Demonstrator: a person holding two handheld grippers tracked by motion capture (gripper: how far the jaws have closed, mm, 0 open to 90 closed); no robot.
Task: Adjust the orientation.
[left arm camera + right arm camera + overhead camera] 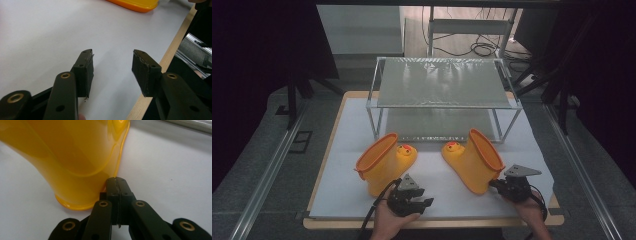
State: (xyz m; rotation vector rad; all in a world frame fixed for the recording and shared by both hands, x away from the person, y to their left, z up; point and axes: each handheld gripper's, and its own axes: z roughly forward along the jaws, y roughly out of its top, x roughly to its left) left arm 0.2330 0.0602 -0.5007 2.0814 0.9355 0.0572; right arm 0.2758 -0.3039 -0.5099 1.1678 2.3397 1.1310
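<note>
Near the bottom edge of the high view, left of centre: left gripper (424, 198), held in a hand (387, 220), jaws spread wide and empty. In the left gripper view, bare pads (87, 72) over white table surface (50, 37), nothing between them, wooden table edge (172, 52) running up the right side. Probably parked there, ready but uncommitted.

Lower right of the high view: right gripper (493, 184), jaws pressed together, tips just beside the heel of the right boot (472, 160). In the right gripper view, closed jaw tips meeting at the boot's lower rim (75, 206); whether touching the rubber or merely next to it, cannot tell. No boot material visibly pinched between the jaws. Likely poised to nudge the boot, or paused short of opening for a grasp.

Centre of the high view: left boot (384, 162) and the right boot, both yellow with duck faces, toes pointing toward each other, well apart, shafts leaning outward with the openings to the lower left and lower right.

Farther back, upper middle: two-tier metal rack (442, 82), both shelves bare. A plausible destination for the boots. Front uprights of the rack close behind both boots, the likeliest obstruction for any lift toward the lower shelf.

Beyond, at the top: cables (482, 47) on the floor.
</note>
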